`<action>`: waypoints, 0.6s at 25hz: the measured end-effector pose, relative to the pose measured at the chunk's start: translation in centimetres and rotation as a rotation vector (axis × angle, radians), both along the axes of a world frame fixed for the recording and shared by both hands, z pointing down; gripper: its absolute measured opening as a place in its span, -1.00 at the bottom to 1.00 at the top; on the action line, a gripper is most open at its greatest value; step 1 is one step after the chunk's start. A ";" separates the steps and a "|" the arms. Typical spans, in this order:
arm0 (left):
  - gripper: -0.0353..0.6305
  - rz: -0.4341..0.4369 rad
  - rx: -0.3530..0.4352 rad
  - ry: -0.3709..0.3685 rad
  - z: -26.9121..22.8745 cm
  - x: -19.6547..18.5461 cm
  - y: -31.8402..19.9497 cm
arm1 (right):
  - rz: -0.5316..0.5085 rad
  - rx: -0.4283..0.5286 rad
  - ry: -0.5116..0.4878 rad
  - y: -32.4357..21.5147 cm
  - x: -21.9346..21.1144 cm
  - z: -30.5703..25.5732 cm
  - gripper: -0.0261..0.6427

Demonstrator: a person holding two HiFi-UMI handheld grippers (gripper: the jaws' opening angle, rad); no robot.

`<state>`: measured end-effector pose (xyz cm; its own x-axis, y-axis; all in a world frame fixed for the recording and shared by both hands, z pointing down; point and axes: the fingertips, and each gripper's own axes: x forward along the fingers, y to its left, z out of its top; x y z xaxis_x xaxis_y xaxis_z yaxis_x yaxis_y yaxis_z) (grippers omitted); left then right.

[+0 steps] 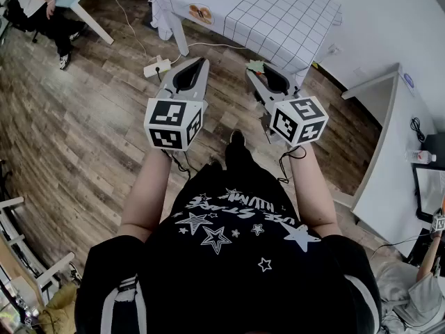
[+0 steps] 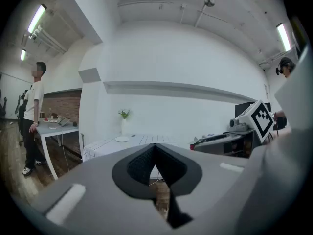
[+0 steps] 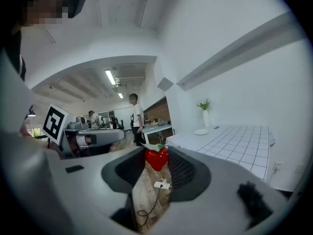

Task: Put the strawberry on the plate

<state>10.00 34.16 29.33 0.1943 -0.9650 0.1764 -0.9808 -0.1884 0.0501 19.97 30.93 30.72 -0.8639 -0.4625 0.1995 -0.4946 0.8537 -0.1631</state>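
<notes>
A red strawberry [image 3: 156, 158] with a green leaf top sits pinched between the tips of my right gripper [image 3: 156, 156]; in the head view its leaf [image 1: 256, 66] shows at the tip of the right gripper [image 1: 254, 69]. My left gripper [image 2: 155, 148] is shut with nothing in it, held level beside the right one [image 1: 202, 62]. A small white plate [image 2: 122, 139] lies on the table with the checked white cloth [image 1: 278, 19], some way ahead of both grippers. The right gripper view shows the plate [image 3: 201, 131] near a vase.
A white power strip [image 1: 158, 67] and its cable lie on the wood floor before the table. A vase with a plant [image 2: 124, 120] stands behind the plate. A person [image 1: 42, 9] sits at the far left. A white counter [image 1: 393, 152] runs along the right.
</notes>
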 end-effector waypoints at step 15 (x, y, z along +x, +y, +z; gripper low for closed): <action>-0.87 0.005 0.032 -0.018 -1.2 1.2 0.3 | -0.021 0.032 0.023 0.8 0.7 -0.9 -0.47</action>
<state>11.22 34.45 28.12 0.1961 -0.9692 0.1489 -0.9806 -0.1944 0.0263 20.69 31.70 29.83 -0.8689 -0.4504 0.2053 -0.4796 0.8686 -0.1244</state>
